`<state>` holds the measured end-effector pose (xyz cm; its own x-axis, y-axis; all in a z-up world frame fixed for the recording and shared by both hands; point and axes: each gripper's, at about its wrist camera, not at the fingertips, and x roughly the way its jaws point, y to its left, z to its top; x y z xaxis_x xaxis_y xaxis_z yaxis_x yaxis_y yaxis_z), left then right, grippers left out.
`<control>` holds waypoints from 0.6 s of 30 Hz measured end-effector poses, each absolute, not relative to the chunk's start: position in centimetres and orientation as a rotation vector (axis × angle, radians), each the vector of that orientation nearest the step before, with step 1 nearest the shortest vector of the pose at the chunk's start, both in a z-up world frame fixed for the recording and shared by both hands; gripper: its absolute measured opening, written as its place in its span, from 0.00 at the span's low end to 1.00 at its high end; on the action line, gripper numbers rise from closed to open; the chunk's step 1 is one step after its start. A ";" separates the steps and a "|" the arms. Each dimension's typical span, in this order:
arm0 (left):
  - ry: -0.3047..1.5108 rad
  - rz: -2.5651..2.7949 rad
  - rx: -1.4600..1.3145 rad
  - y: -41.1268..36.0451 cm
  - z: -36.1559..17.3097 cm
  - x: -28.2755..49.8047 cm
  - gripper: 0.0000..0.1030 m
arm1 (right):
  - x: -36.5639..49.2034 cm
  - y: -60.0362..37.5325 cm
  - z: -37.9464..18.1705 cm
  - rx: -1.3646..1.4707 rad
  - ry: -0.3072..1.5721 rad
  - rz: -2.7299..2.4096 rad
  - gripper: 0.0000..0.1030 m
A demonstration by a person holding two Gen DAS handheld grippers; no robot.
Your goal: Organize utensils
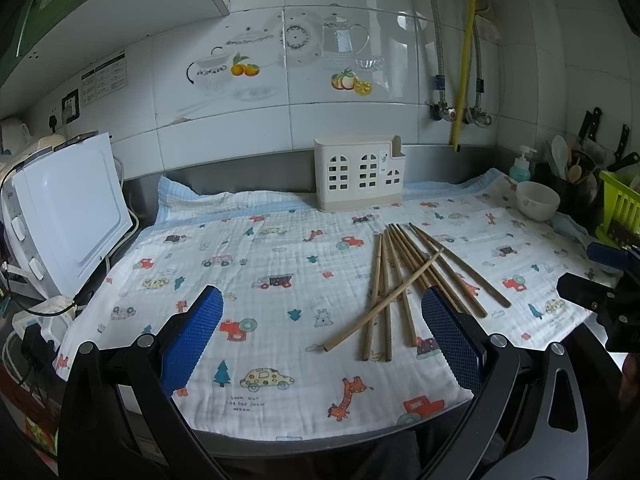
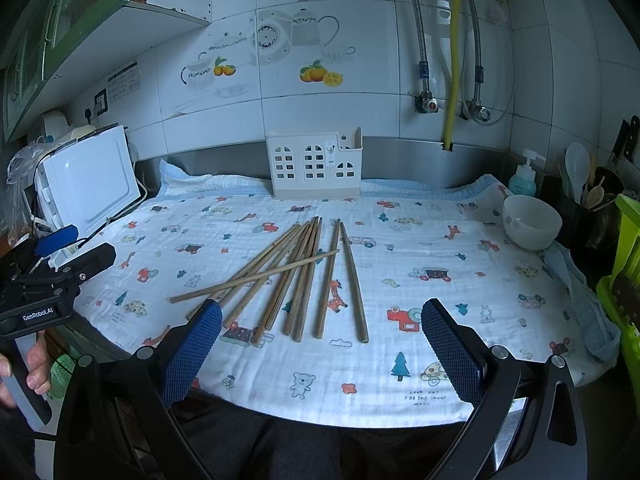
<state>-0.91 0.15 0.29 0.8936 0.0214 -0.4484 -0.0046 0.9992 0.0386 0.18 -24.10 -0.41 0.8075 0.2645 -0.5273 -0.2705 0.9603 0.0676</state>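
Several wooden chopsticks [image 1: 383,299] [image 2: 306,272] lie loose on a cartoon-print cloth [image 1: 260,264] [image 2: 420,240], one crossed over the others. A white utensil holder [image 1: 358,174] [image 2: 316,164] with window cut-outs stands upright at the back against the wall. My left gripper [image 1: 322,294] hovers open near the cloth's front edge, the chopsticks just ahead of its right finger. My right gripper [image 2: 322,308] is open too, with the near ends of the chopsticks between its blue pads [image 2: 192,352]. Neither holds anything. Each gripper shows at the edge of the other's view.
A white bowl [image 1: 538,200] [image 2: 532,222] sits at the cloth's right rear. Behind it are a soap bottle [image 2: 522,180], a dark pot of spoons [image 2: 588,200] and a green rack [image 2: 624,280]. A white appliance [image 1: 72,208] [image 2: 92,176] stands left. A hand [image 2: 36,368] grips the left gripper's handle.
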 end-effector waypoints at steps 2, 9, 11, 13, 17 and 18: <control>0.464 0.011 0.036 0.4 0.3 -0.9 0.95 | 0.2 -24.1 -0.5 -0.012 0.562 0.286 0.94; 0.465 0.015 0.036 0.0 0.0 -0.8 0.95 | 0.2 -24.1 -0.4 -0.010 0.561 0.289 0.94; 0.465 0.016 0.035 0.1 -0.1 -0.7 0.95 | 0.2 -24.0 -0.4 -0.009 0.561 0.292 0.94; 0.467 0.017 0.034 -0.1 -0.2 -0.6 0.95 | 0.3 -23.9 -0.4 -0.011 0.563 0.294 0.94; 0.469 0.015 0.026 0.1 -0.3 -0.5 0.95 | 0.5 -23.7 -0.6 -0.012 0.563 0.296 0.94; 0.469 0.016 0.026 0.1 -0.4 -0.5 0.95 | 0.5 -23.7 -0.6 -0.012 0.563 0.295 0.94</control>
<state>-0.46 0.13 -0.37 0.8918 0.0211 -0.4519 -0.0091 0.9995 0.0287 0.49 -23.70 -0.56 0.8046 0.2722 -0.5278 -0.2785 0.9579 0.0694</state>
